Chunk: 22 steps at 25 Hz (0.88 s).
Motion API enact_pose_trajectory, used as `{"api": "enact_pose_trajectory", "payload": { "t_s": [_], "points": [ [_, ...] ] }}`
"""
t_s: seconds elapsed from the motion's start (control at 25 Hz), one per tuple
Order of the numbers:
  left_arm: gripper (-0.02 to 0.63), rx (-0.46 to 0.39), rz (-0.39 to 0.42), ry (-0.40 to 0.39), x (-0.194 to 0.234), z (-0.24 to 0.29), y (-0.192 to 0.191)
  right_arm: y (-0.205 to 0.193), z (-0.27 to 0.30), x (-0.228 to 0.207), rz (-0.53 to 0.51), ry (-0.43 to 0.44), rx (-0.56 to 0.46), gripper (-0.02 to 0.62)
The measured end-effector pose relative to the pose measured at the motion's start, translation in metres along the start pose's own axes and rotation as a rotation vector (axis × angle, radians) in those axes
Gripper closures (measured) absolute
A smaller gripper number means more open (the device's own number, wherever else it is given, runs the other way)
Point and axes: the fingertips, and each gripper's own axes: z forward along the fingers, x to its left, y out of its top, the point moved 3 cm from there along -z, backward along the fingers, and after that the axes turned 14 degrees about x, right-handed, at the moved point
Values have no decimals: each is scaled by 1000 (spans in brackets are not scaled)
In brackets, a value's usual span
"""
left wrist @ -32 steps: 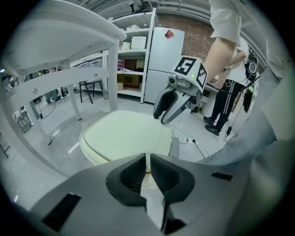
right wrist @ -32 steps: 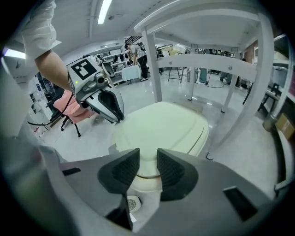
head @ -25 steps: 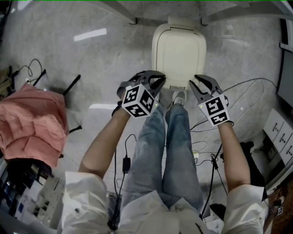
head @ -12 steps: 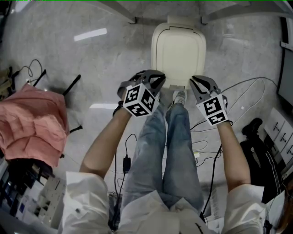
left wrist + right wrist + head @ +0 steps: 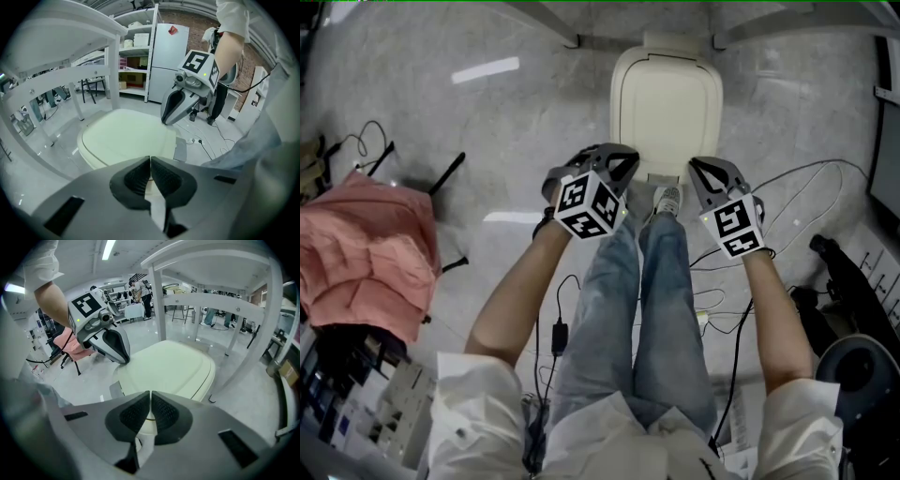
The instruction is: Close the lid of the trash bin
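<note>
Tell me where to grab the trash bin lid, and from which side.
Grip the front lip of the lid from the near side, above the pedal. It lies flat and shut on the trash bin; the broad top offers jaws nothing, and the hinge seems to sit at the far end, so the near rim is likely best.

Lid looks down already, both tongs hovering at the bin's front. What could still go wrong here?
The pale shoe sits by the bin's grey foot pedal; a press could swing the cream plastic lid up into the left tongs and the right tongs, just closed empty. Loose black cables beside the legs could trip a step back.
</note>
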Motion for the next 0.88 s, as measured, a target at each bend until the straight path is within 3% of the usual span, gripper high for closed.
{"api": "enact_pose_trajectory", "payload": {
  "t_s": [0.88],
  "points": [
    [578,21,4,-4,0,5,-1,-2,4,1,21,-1,8,574]
  ]
}}
